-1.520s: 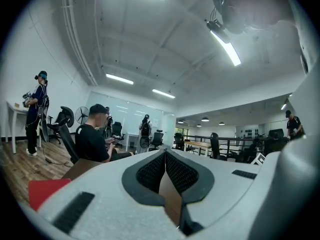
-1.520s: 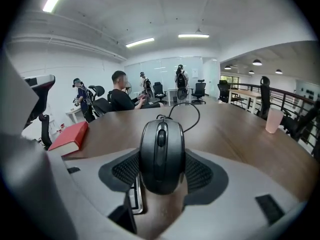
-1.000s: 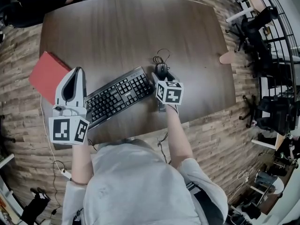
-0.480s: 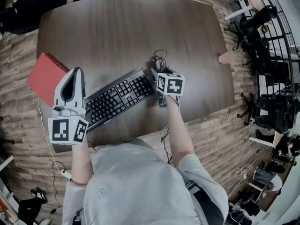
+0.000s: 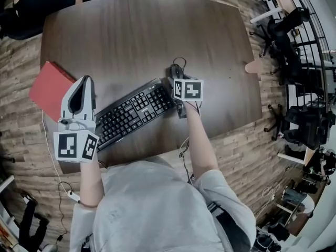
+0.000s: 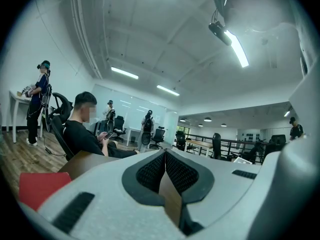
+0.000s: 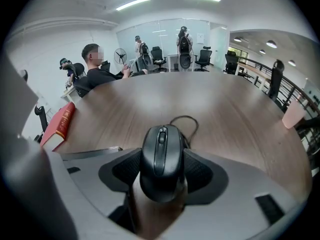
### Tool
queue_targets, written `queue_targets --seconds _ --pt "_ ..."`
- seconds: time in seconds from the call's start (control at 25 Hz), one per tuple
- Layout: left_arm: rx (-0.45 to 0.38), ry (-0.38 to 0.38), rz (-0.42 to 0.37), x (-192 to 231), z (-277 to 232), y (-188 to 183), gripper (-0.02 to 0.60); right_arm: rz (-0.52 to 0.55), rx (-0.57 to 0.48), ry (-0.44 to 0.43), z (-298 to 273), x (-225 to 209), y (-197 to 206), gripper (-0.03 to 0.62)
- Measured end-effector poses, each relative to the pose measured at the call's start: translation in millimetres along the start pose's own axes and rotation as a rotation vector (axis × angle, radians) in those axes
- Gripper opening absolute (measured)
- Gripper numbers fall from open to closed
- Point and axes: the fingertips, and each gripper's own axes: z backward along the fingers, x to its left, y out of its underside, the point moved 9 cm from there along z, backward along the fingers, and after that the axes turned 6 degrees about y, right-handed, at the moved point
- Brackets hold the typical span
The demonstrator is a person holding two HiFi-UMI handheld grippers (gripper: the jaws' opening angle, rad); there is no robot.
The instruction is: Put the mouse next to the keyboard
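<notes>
While right gripper [image 7: 161, 176] pinches the one black mouse [image 7: 161, 156] just off the right end of the single keyboard [image 5: 134, 111], left gripper [image 6: 165, 170] hovers w/ jaws pressed together, empty, near one red book [image 5: 49, 88]. Book-spine print and keyboard logo are too small to read. Vs 0.5 s ago, right gripper + mouse are slightly farther from the person; left is unchanged.
</notes>
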Motion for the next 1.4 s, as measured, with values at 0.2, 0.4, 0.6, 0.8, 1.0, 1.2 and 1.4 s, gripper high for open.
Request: queue_targets --seconds 0.2,0.4,0.6,0.8,1.0,1.2,1.4 --pt "0.005 -0.005 0.004 6.8 -1.3 0.7 0.011 -0.003 0.001 0.006 -4.2 4.1 2.3 0.247" --pt "0.009 0.001 0.008 8.5 -5.1 4.8 0.011 -0.012 0.008 -0.015 -6.7 3.0 2.6 0.247" --pt "0.008 0.002 0.008 10.8 -3.7 4.6 0.011 -0.056 -0.037 -0.038 -6.4 1.1 7.5 0.249" --pt "0.01 -0.004 0.002 12.5 0.3 3.0 0.011 -0.065 -0.128 -0.04 3.6 -0.3 8.2 0.247" --pt "0.006 0.004 -0.006 5.7 3.1 1.0 0.011 -0.083 -0.21 -0.076 25.4 2.6 7.3 0.247" --pt "0.0 0.002 -0.018 -4.0 11.2 -0.8 0.011 -0.024 -0.357 -0.091 59.2 14.8 10.6 0.034" --pt "-0.01 -0.011 -0.041 -17.0 24.6 -7.2 0.011 0.012 -0.481 -0.108 93.5 22.9 14.5 0.019"
